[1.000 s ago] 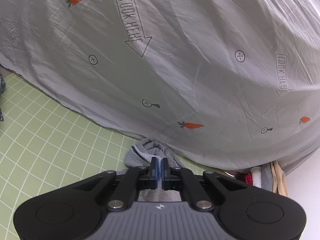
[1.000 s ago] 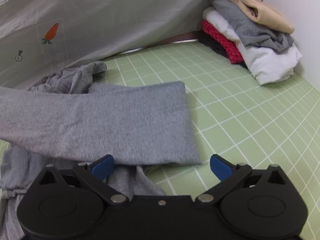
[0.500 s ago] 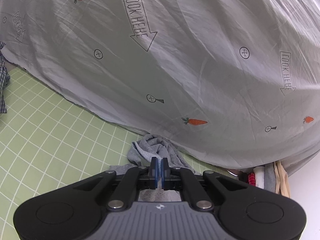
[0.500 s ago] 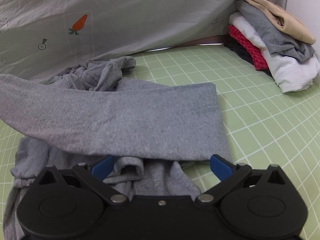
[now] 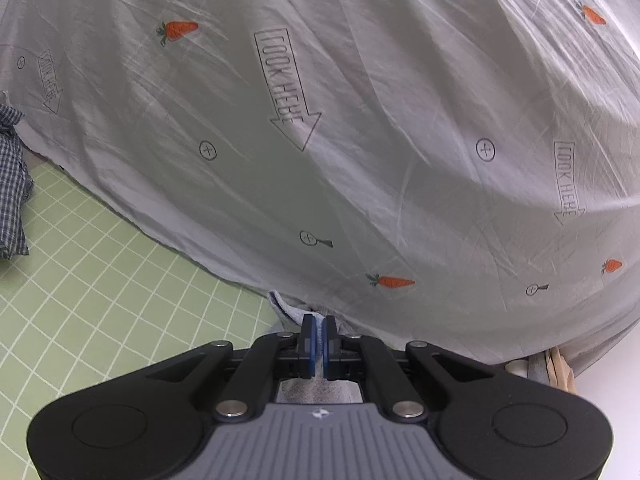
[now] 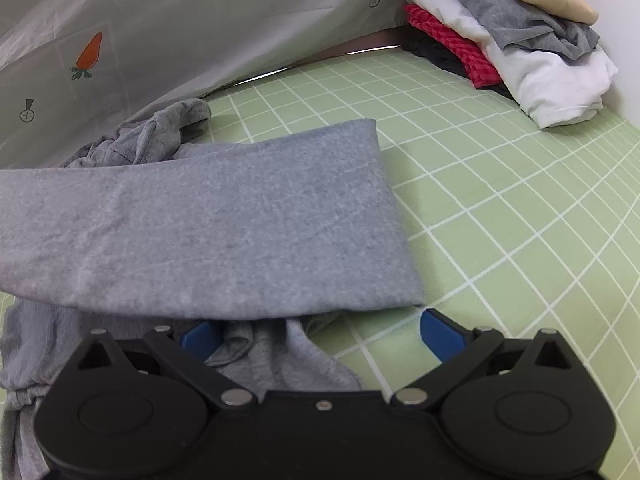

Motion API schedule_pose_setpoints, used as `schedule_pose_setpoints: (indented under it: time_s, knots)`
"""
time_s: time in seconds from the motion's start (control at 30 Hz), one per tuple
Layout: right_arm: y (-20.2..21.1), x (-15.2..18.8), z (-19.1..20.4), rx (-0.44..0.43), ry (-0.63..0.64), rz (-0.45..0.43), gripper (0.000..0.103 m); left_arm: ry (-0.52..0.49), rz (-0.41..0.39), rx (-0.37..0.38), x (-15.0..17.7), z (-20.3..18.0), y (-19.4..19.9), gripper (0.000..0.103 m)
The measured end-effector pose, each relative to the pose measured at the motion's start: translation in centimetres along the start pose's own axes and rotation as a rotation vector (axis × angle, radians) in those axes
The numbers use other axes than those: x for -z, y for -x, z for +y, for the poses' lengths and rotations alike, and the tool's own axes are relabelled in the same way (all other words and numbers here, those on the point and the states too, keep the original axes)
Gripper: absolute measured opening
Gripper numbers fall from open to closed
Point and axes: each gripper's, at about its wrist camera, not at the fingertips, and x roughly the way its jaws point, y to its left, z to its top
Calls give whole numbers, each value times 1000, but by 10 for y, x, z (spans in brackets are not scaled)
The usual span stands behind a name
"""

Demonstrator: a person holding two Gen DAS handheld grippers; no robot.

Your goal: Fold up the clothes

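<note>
A grey garment (image 6: 208,224) lies on the green grid mat (image 6: 500,208), one long flat part stretched across the crumpled rest. My right gripper (image 6: 320,330) hovers low over its near edge, open, with loose grey cloth lying between the blue pads (image 6: 440,334). In the left wrist view, my left gripper (image 5: 319,344) is shut on a thin fold of the same grey garment (image 5: 288,310), which shows between and below the fingers.
A grey printed sheet (image 5: 360,120) with carrots and arrows hangs as a backdrop along the mat's far edge. A stack of folded clothes (image 6: 520,40) sits at the back right against a white wall. A checked cloth (image 5: 12,184) lies at the far left.
The right gripper has sunk closer to the grey garment, whose flat part now fills more of the view. The left view has tilted slightly; less grey cloth shows ahead of its fingers.
</note>
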Motion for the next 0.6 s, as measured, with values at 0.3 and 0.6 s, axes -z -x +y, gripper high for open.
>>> schedule_pose_setpoints:
  time_s: [0.3, 0.6]
  knots:
    - [-3, 1, -3, -5, -11, 10, 103, 75, -119, -126, -30, 48, 35, 3]
    - [-3, 1, -2, -2, 15, 30, 103, 117, -48, -306, -11, 104, 25, 3]
